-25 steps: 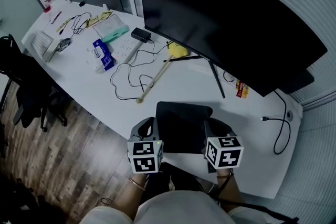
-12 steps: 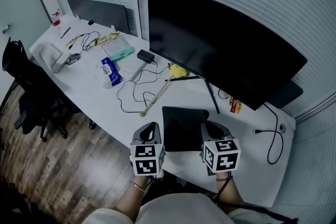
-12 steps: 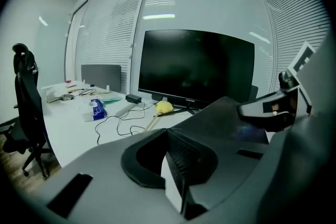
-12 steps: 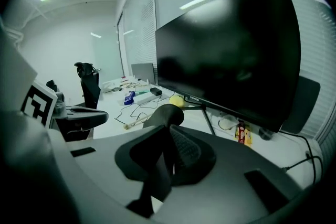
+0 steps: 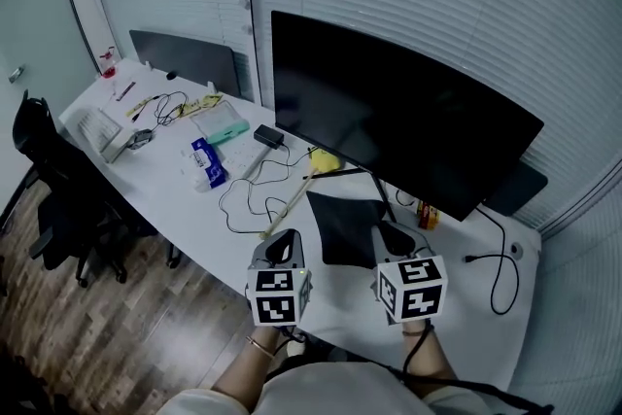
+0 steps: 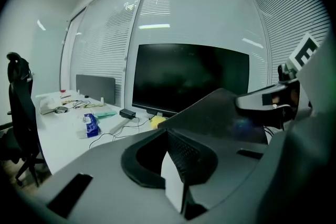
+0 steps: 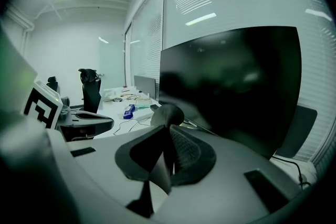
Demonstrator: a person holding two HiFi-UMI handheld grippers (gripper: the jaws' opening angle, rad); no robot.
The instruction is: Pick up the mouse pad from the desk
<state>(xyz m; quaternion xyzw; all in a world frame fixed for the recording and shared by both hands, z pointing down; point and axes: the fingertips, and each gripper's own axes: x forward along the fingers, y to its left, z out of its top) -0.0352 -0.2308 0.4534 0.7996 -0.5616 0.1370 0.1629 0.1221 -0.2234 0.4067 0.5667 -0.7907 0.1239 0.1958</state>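
Observation:
The black mouse pad (image 5: 344, 228) hangs above the white desk (image 5: 175, 199), sagging between my two grippers in front of the monitor stand. My left gripper (image 5: 283, 246) is at its left edge and my right gripper (image 5: 395, 236) at its right edge. In the left gripper view the pad (image 6: 226, 113) runs from the shut jaws (image 6: 176, 136) up to the right, where the right gripper (image 6: 273, 99) holds the far side. In the right gripper view the jaws (image 7: 167, 136) pinch the pad's edge (image 7: 169, 112), and the left gripper (image 7: 84, 123) shows at the left.
A wide black curved monitor (image 5: 408, 126) stands just behind the pad. Left of it on the desk lie a looped black cable (image 5: 243, 194), a wooden-handled yellow brush (image 5: 328, 160), a blue pack (image 5: 206, 162) and small clutter. An office chair (image 5: 49, 180) stands at the left. Another cable (image 5: 496, 267) lies at the right.
Both grippers have risen with the mouse pad. It lay flat on the desk before and now hangs above it, bent between them.

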